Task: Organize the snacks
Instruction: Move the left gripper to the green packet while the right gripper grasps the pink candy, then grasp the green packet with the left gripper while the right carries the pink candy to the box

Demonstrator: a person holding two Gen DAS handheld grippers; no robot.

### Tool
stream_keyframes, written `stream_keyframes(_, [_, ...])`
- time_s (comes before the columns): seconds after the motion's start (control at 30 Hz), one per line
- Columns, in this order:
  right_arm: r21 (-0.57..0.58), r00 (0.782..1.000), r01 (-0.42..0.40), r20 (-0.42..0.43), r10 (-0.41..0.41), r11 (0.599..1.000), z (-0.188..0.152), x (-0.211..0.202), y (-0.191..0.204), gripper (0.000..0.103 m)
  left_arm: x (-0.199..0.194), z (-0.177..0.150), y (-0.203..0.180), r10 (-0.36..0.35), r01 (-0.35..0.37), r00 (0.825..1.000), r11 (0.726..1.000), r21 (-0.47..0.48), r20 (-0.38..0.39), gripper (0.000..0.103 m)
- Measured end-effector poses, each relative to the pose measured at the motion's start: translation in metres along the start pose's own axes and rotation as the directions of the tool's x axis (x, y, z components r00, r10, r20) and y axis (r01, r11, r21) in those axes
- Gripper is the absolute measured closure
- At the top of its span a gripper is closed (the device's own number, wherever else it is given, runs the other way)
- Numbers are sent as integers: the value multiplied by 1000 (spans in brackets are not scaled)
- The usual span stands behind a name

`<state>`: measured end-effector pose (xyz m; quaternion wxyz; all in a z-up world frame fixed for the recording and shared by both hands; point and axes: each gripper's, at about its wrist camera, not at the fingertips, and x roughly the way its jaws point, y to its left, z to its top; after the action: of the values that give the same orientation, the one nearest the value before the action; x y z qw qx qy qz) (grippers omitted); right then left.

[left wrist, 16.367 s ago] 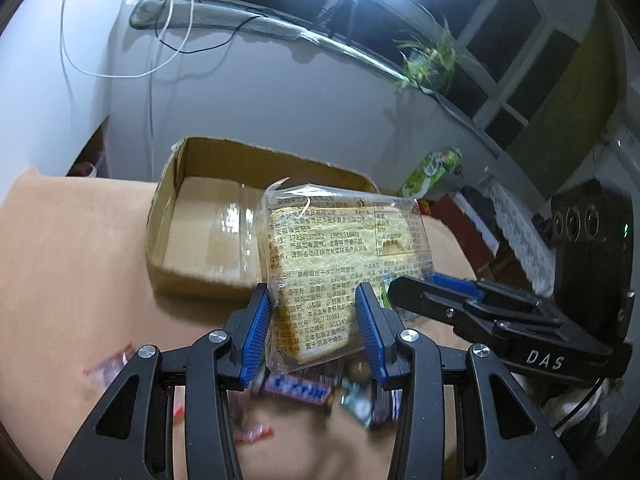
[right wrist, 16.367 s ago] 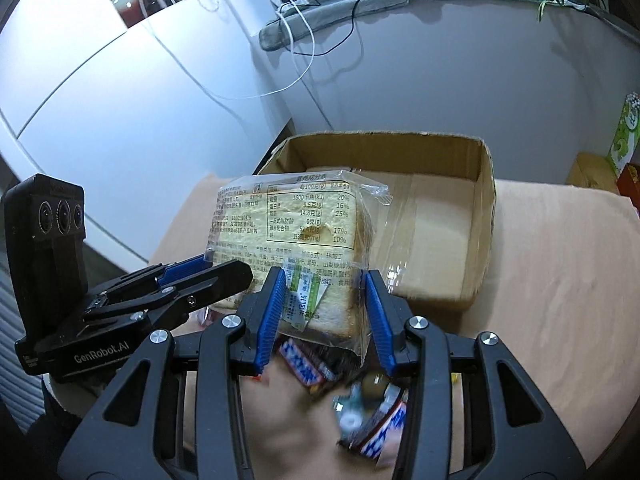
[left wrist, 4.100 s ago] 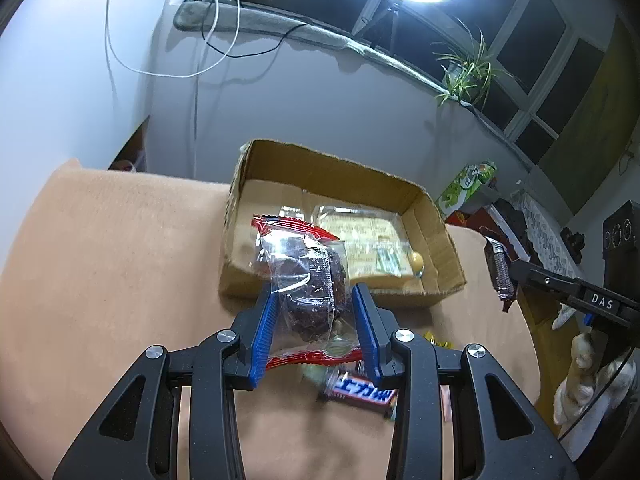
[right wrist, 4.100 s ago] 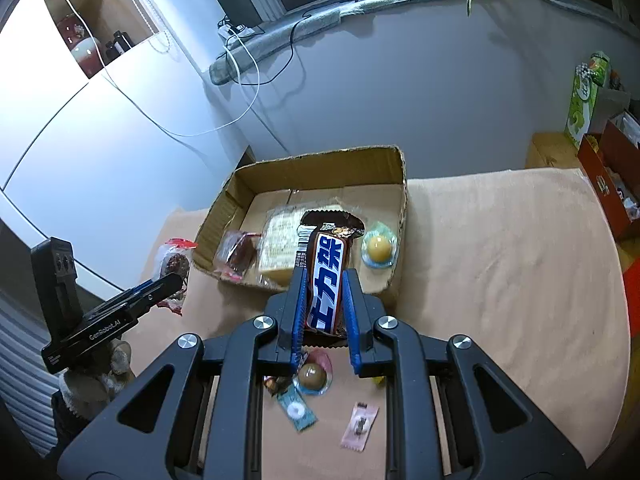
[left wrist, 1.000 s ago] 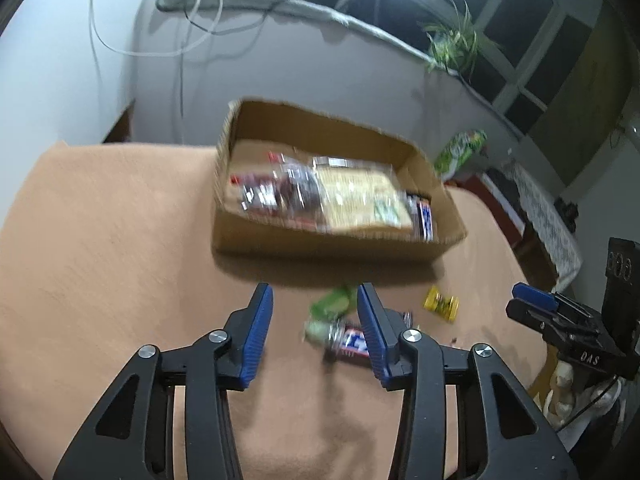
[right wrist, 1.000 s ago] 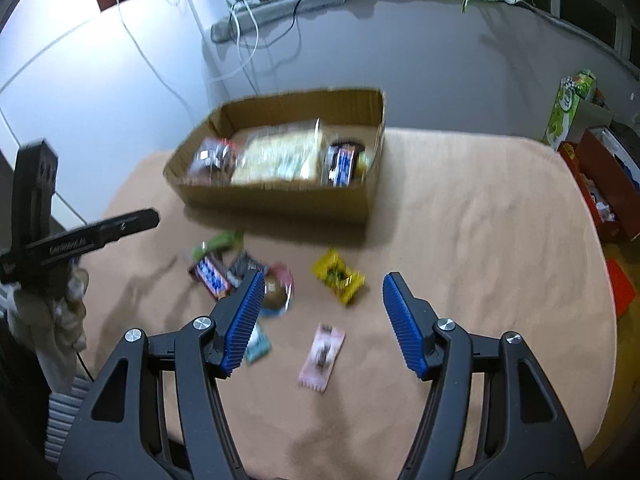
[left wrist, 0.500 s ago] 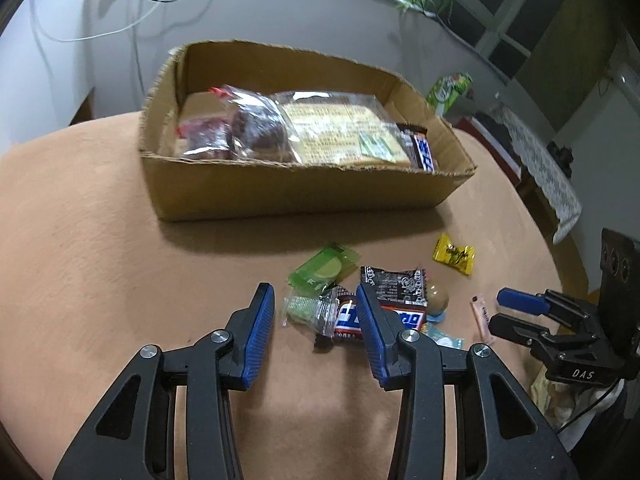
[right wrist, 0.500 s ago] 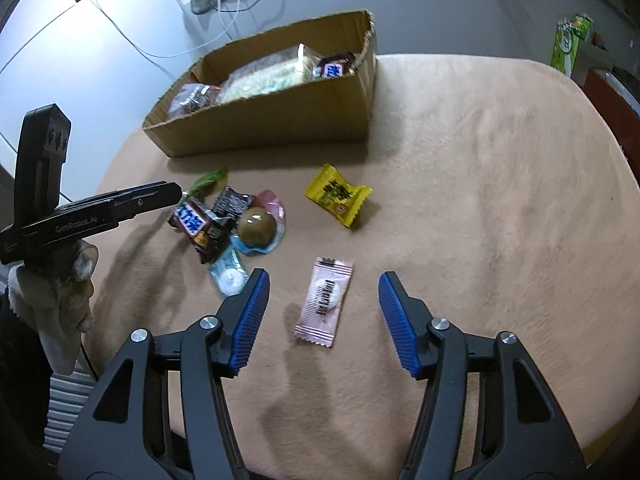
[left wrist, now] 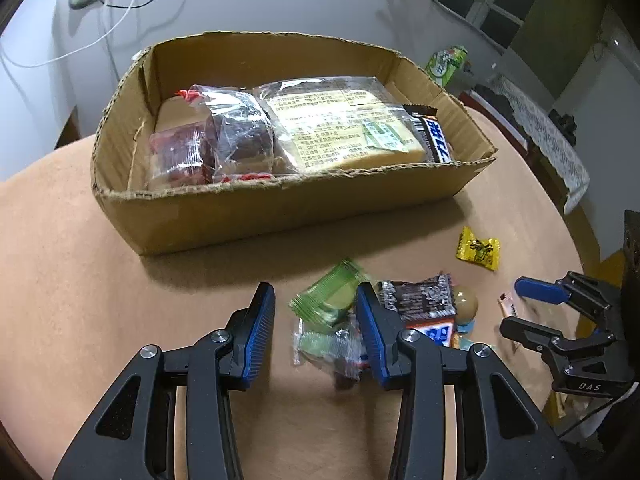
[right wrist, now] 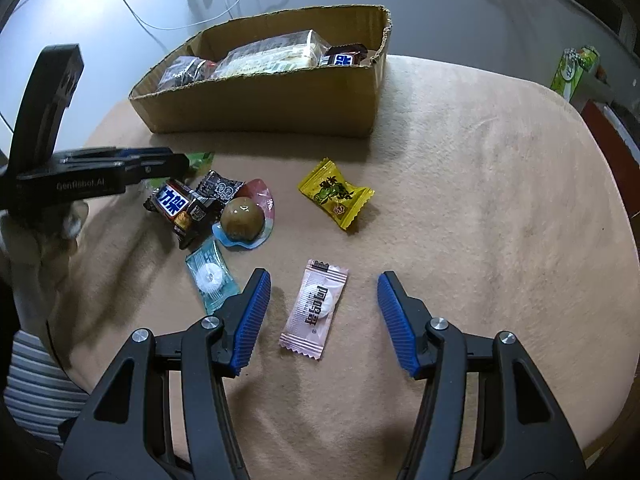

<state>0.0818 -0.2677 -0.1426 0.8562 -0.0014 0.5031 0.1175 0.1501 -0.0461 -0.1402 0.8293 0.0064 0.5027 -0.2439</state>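
My left gripper (left wrist: 316,332) is apart over the green packets (left wrist: 326,300). My right gripper (right wrist: 320,312) is apart around the pink candy (right wrist: 314,308), near the box (right wrist: 280,96).

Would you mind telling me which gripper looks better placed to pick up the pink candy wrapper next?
Right. The right gripper is open with the pink candy wrapper lying directly between its fingers on the cloth. The left gripper is open over the green packet in the pile, farther from it.
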Motion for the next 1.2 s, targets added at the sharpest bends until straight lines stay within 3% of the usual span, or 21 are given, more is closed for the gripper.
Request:
stream_keyframes(0.2, [-18,1000,15,-9,-15,1000,3,2,3,45,3,4,-5,35,-31,999,994,104,-34,63])
stream_keyframes(0.33, [-29,1000,21,-11,-21,999,4,5,5,45,5,-5,-24,85,-71,995,970,233,-50,65])
stream_keyframes(0.6, [-53,999,24,-26,-26,998,3,5,7,45,11,-1,-35,137,-116,990,938,326,-41,65])
stream_keyframes(0.7, [-62,999,39,-27,-40,997,4,6,7,51,14,-1,-43,146,-125,989,920,371,-30,65])
stream_keyframes(0.87, [-81,998,61,-29,-63,995,3,7,7,60,16,-4,-46,126,-109,992,925,363,-24,76])
stream_keyframes(1.07, [-93,996,89,-21,-91,992,2,6,8,82,18,-8,-49,124,-114,992,939,324,-10,78])
stream_keyframes(1.2, [-89,996,90,-13,-92,992,-1,3,7,83,15,-14,-45,127,-125,992,949,289,10,79])
